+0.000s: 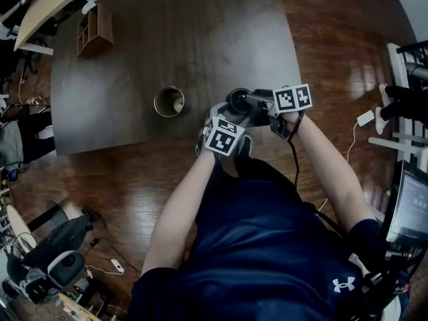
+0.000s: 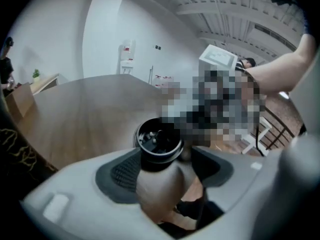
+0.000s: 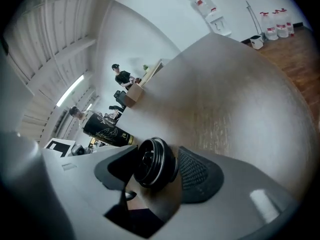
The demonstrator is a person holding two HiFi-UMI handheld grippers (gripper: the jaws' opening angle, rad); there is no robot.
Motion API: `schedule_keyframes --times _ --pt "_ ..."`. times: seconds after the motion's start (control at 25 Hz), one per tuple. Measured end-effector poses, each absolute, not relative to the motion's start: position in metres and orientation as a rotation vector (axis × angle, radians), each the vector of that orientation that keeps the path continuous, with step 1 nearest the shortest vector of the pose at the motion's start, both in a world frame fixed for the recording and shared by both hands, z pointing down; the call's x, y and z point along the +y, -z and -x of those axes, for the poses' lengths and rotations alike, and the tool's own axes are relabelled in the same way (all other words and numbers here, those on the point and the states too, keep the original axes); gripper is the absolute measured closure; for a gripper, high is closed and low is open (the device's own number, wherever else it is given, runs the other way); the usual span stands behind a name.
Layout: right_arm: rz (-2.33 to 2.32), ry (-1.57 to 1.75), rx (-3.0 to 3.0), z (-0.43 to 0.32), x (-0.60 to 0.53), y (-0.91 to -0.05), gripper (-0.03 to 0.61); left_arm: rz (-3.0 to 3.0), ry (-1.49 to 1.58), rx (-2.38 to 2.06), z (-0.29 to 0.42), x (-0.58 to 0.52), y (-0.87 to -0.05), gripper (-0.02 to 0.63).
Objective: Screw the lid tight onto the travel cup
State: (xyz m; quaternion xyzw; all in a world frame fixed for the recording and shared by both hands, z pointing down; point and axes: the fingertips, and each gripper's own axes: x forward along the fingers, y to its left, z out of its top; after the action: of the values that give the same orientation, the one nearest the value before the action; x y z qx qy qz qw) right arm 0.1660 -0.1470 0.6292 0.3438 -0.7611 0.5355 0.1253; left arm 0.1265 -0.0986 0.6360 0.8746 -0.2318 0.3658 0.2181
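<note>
Lid (image 1: 239,100) sits at the near edge of the table (image 1: 134,45). The travel cup (image 1: 169,101) stands open, apart to the lid's left. Your left gripper (image 2: 166,153) and right gripper (image 3: 155,156) both gape wide around the lid. The pads don't seem to press on it, though that's hard to confirm. The lid is likely light, rigid and slick, so pinch its rim squarely.

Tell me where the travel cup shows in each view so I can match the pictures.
Head view: the travel cup stands open, seen from above, left of centre and left of the lid.
Left gripper view: not in it; only the lid shows between the jaws.
Right gripper view: the cup is black with gold print, up and left of the lid.
Shared landmark: the black lid.
</note>
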Motion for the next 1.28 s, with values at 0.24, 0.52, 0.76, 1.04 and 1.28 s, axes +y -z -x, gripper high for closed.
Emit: schedule_keyframes --times 0.24,0.52,0.76,1.04,1.28 --pt "-0.929 -1.683 -2.324 -0.153 -0.139 -0.596 0.341 -2.408 -1.012 -0.611 -0.12 -0.097 -0.636 0.291" --pt "-0.767 -1.687 -2.494 -0.119 -0.121 -0.556 0.342 -2.368 -1.004 -0.589 -0.108 -0.091 -0.645 0.219" --pt "-0.781 -1.731 -2.473 -0.101 -0.114 -0.557 0.341 -2.304 -0.932 -0.699 -0.099 -0.104 -0.635 0.216" --pt "-0.754 -1.652 -2.512 -0.089 -0.121 -0.548 0.325 -2.252 -0.776 -0.67 -0.091 -0.109 -0.628 0.222" --pt "-0.886 -1.303 -2.491 -0.13 -0.134 -0.553 0.35 -2.187 -0.606 -0.582 -0.087 -0.103 -0.621 0.224"
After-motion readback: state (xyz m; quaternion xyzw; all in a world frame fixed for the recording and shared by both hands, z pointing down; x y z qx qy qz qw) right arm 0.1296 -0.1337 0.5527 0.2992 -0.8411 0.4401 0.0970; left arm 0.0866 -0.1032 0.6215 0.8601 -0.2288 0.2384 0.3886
